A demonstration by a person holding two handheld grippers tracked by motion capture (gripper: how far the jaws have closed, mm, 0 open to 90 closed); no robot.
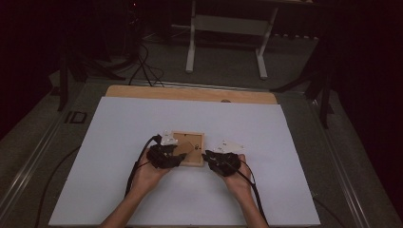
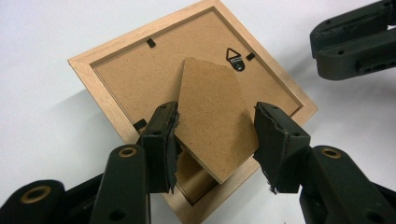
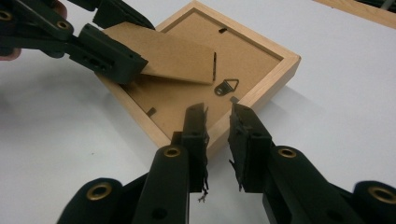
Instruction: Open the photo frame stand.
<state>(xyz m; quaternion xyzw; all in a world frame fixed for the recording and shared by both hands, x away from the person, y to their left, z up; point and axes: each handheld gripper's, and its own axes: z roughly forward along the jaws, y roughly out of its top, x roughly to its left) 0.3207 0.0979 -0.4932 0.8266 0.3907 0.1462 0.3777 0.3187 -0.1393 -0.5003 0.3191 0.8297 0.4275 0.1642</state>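
one wooden picture frame (image 2: 116, 60) lies face down; the left hand-held gripper (image 2: 217, 135) clamps its one cardboard stand (image 2: 212, 116), the right hand-held gripper (image 3: 218, 135) is parted.

High view is dim: room beyond my surface (image 1: 142, 190) goes nearly black, w/ only the white sheet catching light. Both gripper views are much brighter, evenly lit from above, no glare. Soft shadow falls left of the frame (image 2: 107, 74) in the left gripper view. My fingers (image 3: 196, 135) sit close to the lens, slightly soft; pic edges bend a bit.
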